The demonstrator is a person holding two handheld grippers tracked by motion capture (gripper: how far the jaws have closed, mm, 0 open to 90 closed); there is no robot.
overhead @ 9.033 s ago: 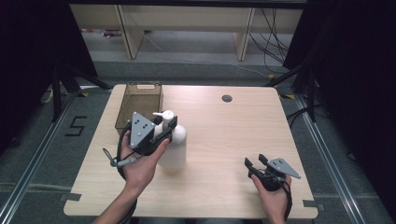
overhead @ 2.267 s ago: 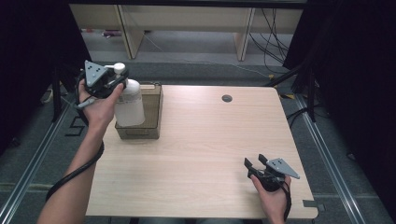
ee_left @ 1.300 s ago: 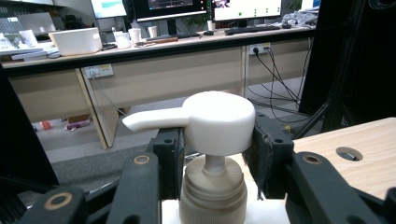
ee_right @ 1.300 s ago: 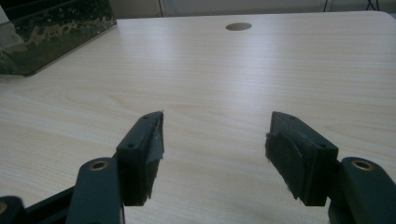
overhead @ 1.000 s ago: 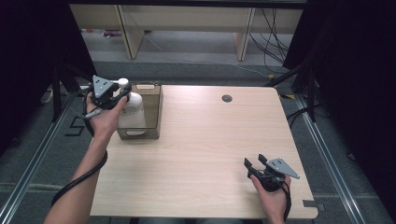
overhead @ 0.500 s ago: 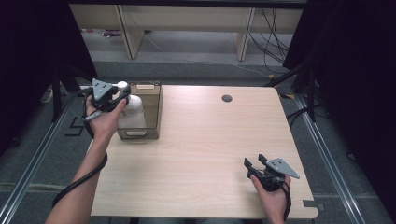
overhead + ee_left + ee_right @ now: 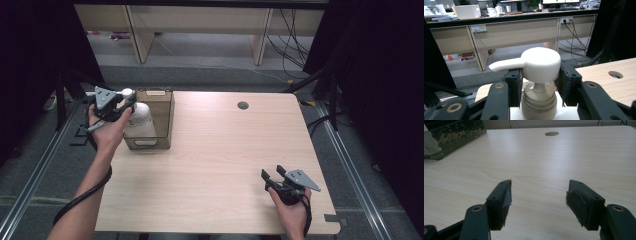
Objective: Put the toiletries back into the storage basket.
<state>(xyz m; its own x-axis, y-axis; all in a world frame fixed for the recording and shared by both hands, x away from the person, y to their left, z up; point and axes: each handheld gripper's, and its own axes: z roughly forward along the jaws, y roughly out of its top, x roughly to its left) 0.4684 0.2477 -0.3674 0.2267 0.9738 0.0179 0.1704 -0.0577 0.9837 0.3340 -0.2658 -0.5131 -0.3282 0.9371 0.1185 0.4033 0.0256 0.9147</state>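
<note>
White pump bottle (image 7: 138,116) in left gripper (image 7: 537,82), upright.

White bottle (image 7: 137,117) with white pump (image 7: 534,63); brown translucent box (image 7: 159,120); pale wood-grain surface (image 7: 225,150); black claws, left (image 7: 537,83) and right (image 7: 539,195).

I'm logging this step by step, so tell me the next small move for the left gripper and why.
Probably ease the pump bottle a little further down into the brown box, then open the jaws. The left gripper is clamped on the neck under the pump head, and from above the bottle sits inside the box at the table's far left corner. The right gripper rests open, apart.
</note>
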